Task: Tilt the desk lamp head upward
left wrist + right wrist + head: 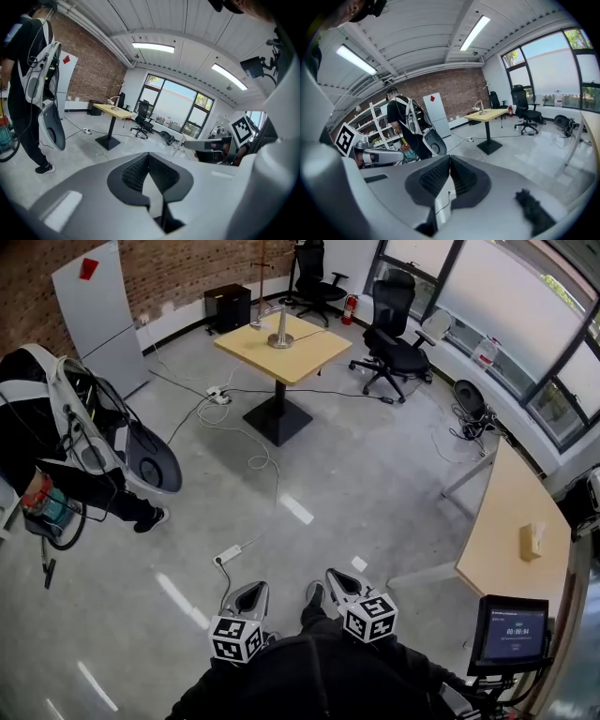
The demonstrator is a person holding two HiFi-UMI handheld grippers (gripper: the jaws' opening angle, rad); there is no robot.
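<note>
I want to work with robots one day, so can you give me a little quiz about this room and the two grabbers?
1. True or false: the left gripper and the right gripper are both shut, with nothing between their jaws.
2. Where does the desk lamp stand? A: on the yellow table. B: on a chair. C: on a windowsill.
3. Fill in: the wall behind that table is made of red ___.
Key: 1 true; 2 A; 3 brick.
</note>
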